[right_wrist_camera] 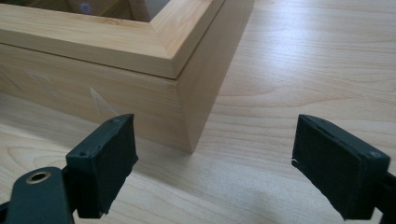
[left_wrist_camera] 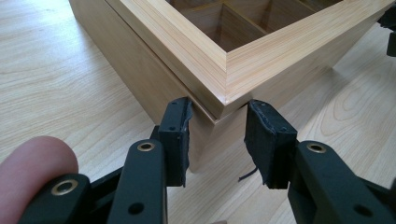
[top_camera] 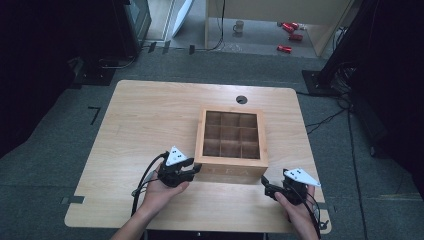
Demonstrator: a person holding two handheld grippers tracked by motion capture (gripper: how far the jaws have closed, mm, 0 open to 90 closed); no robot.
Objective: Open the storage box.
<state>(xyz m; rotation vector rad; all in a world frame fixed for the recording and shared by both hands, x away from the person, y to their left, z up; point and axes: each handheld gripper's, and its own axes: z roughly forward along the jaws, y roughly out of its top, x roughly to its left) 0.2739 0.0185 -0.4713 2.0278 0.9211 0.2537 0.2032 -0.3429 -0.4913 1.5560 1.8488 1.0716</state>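
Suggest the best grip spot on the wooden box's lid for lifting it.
Probably the lid's near edge or corners on the wooden box, approached from the person's side: a seam under the framed lid shows there. The left gripper already straddles the near-left corner; the right gripper faces the near-right.

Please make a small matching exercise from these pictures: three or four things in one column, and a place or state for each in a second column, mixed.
Things:
1. left gripper
2. right gripper
3. wooden box
4. round hole

Places or states:
a. in the table top, beyond the box
b. jaws around the box's near left corner
c. holds nine compartments
d. jaws wide open, near the box's near right corner

Pairs: 1-b, 2-d, 3-c, 4-a
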